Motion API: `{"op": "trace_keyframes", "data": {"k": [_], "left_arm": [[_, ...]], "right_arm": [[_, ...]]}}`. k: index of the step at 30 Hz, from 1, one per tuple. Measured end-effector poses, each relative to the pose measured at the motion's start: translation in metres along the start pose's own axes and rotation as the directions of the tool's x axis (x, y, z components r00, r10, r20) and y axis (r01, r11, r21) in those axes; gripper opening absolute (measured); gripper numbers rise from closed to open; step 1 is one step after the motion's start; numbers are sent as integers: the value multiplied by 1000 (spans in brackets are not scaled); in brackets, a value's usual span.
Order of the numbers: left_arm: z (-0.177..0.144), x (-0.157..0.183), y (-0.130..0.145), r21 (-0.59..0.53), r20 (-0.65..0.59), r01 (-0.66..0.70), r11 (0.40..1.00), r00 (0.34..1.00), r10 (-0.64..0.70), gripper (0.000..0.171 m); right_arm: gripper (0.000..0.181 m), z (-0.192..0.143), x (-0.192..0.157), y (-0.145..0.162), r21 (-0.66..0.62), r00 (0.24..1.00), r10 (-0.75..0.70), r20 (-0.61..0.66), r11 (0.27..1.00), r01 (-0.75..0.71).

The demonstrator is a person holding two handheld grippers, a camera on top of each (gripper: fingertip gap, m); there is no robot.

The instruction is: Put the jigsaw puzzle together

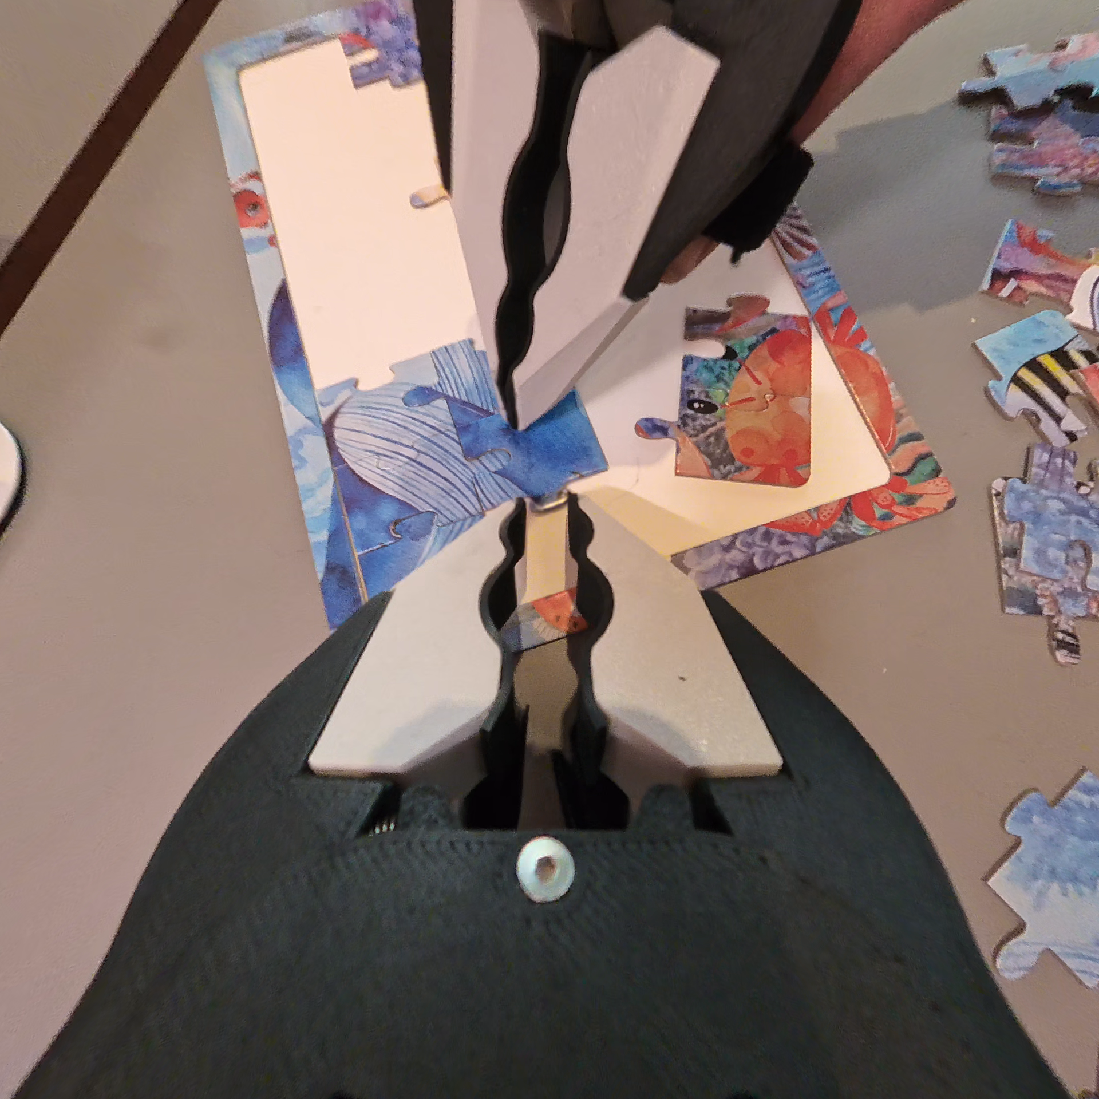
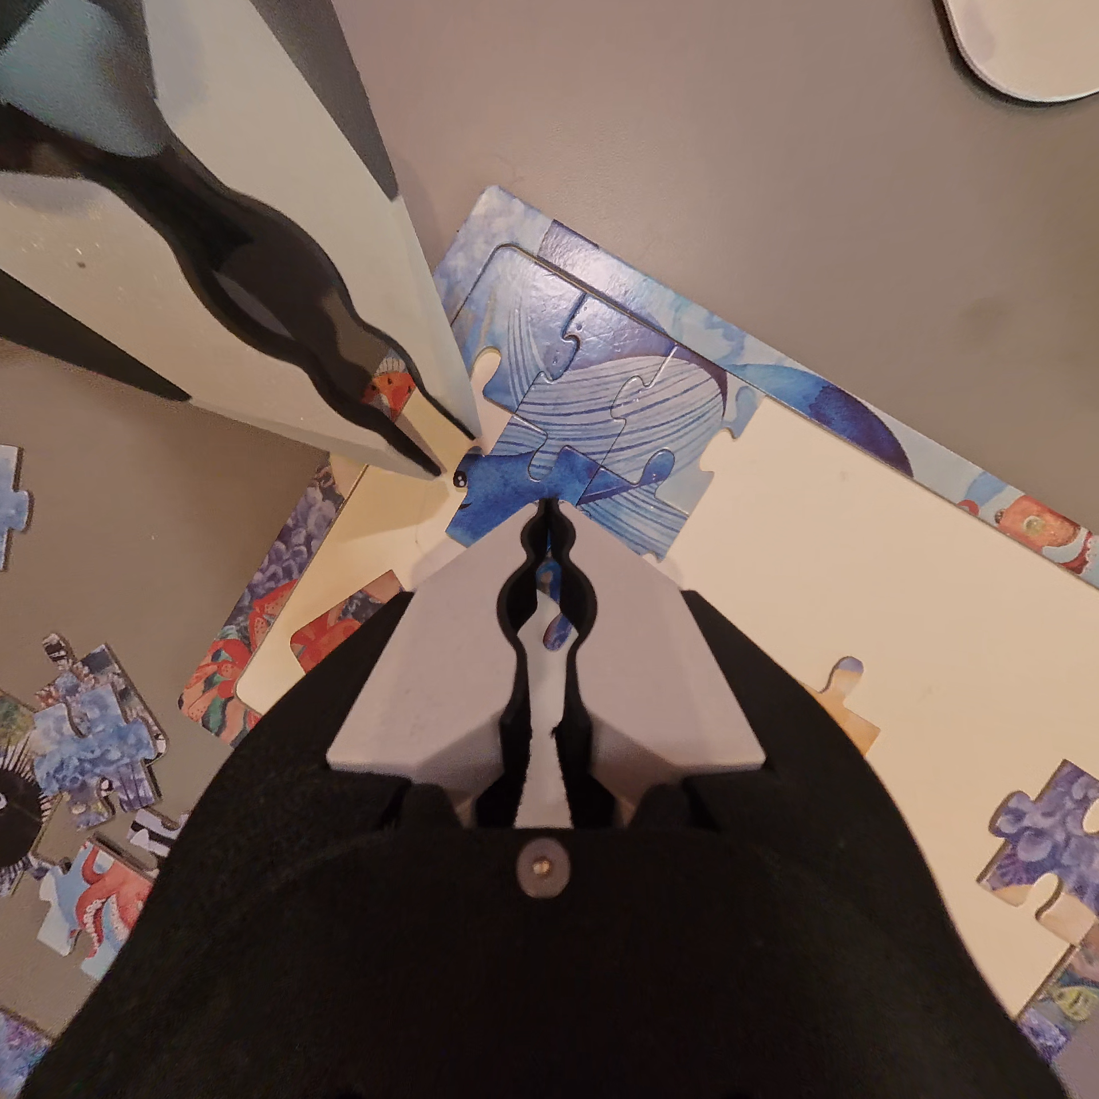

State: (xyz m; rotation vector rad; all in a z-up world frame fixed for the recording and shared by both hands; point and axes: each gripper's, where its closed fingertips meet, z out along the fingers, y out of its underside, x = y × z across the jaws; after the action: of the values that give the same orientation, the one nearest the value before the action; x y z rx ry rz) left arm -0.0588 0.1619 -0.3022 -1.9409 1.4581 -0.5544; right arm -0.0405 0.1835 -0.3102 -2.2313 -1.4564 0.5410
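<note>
Grey laminate counter [image 1: 119,416] is carrying everything I am working over, and on it the rectangular cardboard puzzle tray with the printed sea-creature border [image 1: 238,148] is lying mostly bare and cream inside. I am judging the job as early: one cluster of roughly four blue whale pieces [image 2: 594,410] is sitting joined in one corner, one orange crab cluster [image 1: 767,404] is sitting in the opposite corner, and a couple of lone pieces are lying in the tray's far part. Loose cardboard pieces [image 1: 1046,523] are waiting beside the tray; I am counting around seven in the left wrist view, though overlaps make that unsure.

My right gripper [image 2: 548,505] is pinching shut on the dark blue whale-head piece [image 2: 505,493], which is lying at the edge of the whale cluster, apparently being pressed home. My left gripper [image 1: 550,505] is closing on a small piece with an orange fish print [image 1: 550,618], held just beside that cluster. Most of the picture is yet to be filled.
</note>
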Motion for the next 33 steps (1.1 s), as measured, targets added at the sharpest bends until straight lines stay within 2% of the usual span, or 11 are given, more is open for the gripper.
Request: {"op": "trace_keyframes", "data": {"k": [2,5,8,11,12,15,18,22,25,27,33], "left_arm": [[-3,-3,-4,22,2,14,1000,1000,-14,11],[0,-4,2,-4,5,13,1000,1000,-13,12],[-2,-7,2,-2,5,23,1000,1000,-23,12],[-6,-14,4,0,18,32,999,999,-32,11],[-8,-17,5,3,21,40,999,999,-40,11],[-13,-26,7,12,29,73,997,997,-73,11],[-17,-35,11,15,43,101,995,994,-101,10],[-19,-40,14,27,47,130,991,990,-131,9],[-20,-45,16,30,59,142,989,988,-143,9],[-20,-48,17,30,67,151,988,986,-153,9],[-31,-57,16,49,97,166,985,981,-170,14]], "right_arm": [[0,-2,1,-1,-15,1000,0,-8,1000,-1],[0,-10,0,-25,79,998,-36,-49,996,40],[0,9,8,-11,-3,995,-60,-85,998,60],[0,-2,10,-25,41,989,-86,-121,995,91],[0,-4,4,-33,82,991,-86,-104,992,94],[0,12,3,-20,13,994,-74,-81,997,75],[0,1,-6,-36,81,991,-105,-85,990,112],[0,11,-8,-21,-10,991,-113,-74,994,112],[0,-2,-17,-37,97,990,-129,-63,986,135],[3,12,-14,-11,-54,988,-139,-63,989,136],[0,-60,-10,-44,206,995,-18,-102,978,39]]}}
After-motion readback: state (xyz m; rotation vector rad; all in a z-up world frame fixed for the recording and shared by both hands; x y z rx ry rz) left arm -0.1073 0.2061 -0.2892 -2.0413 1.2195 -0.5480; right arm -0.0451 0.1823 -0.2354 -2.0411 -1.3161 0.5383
